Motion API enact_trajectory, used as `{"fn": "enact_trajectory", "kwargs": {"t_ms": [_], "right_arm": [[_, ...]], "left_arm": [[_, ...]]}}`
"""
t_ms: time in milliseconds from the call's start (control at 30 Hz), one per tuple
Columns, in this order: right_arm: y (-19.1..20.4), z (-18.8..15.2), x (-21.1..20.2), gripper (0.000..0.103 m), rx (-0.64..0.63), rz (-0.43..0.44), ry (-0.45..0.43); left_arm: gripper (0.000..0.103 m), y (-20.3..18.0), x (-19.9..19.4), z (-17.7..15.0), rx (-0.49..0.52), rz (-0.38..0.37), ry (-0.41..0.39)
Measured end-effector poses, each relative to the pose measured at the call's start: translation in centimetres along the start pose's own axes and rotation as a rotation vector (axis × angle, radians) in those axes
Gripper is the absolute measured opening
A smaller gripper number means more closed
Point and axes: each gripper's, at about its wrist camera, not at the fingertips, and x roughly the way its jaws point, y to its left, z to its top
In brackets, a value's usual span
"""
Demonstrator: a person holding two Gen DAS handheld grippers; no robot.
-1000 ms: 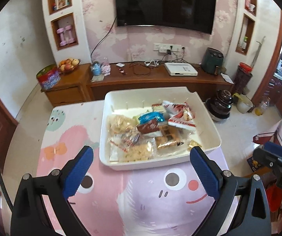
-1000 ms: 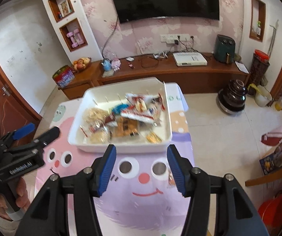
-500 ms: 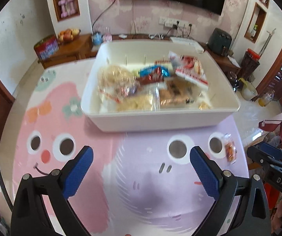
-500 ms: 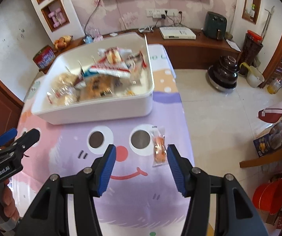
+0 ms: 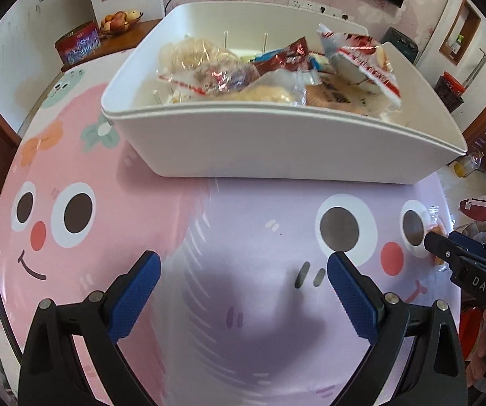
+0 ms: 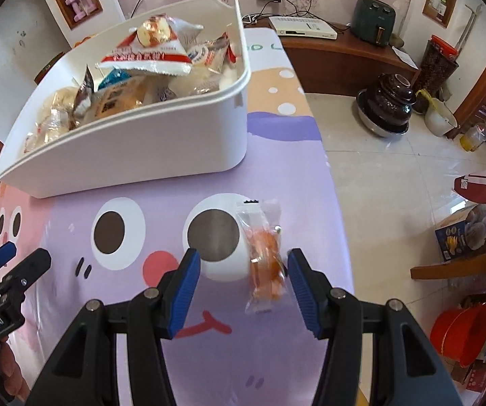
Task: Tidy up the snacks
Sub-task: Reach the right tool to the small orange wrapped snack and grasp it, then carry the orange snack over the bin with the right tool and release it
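Where visible: one bin (image 6: 148, 142), one loose packet (image 6: 265, 253).

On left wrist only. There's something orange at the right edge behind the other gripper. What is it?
Observer: A clear packet of orange snacks, lying flat on the cartoon tablecloth, outside the white bin.
Operator: Is the right gripper on it?
Observer: No. The right gripper is open; the packet lies beside its right-hand finger, no pad visibly pressing it.
Operator: Anything else loose near it?
Observer: No other packet on the cloth in the right wrist view; the rest are in the bin.
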Motion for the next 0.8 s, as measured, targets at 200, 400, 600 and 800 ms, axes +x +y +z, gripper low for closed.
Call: {"fn": "enact_trajectory", "kwargs": {"t_ms": [200, 400, 600, 800], "right_arm": [[0.8, 0.2, 1.5, 0.054, -0.013, -0.008, 0.017], [2.1, -0.1, 1.7, 0.035, -0.075, -0.04, -0.022], [3.0, -0.2, 1.6, 0.022, -0.092, -0.037, -0.018], [4.3, -1.3, 1.0, 0.021, -0.093, 0.007, 0.007]], "left_arm": [[0.098, 0.5, 1.1, 0.1, -0.007, 0.002, 0.01], [0.098, 0.9, 1.6, 0.4, -0.014, 0.0, 0.022], [0.098, 0.9, 1.5, 0.4, -0.013, -0.005, 0.022], [0.098, 1.1, 1.0, 0.6, -0.012, -0.014, 0.021]]}}
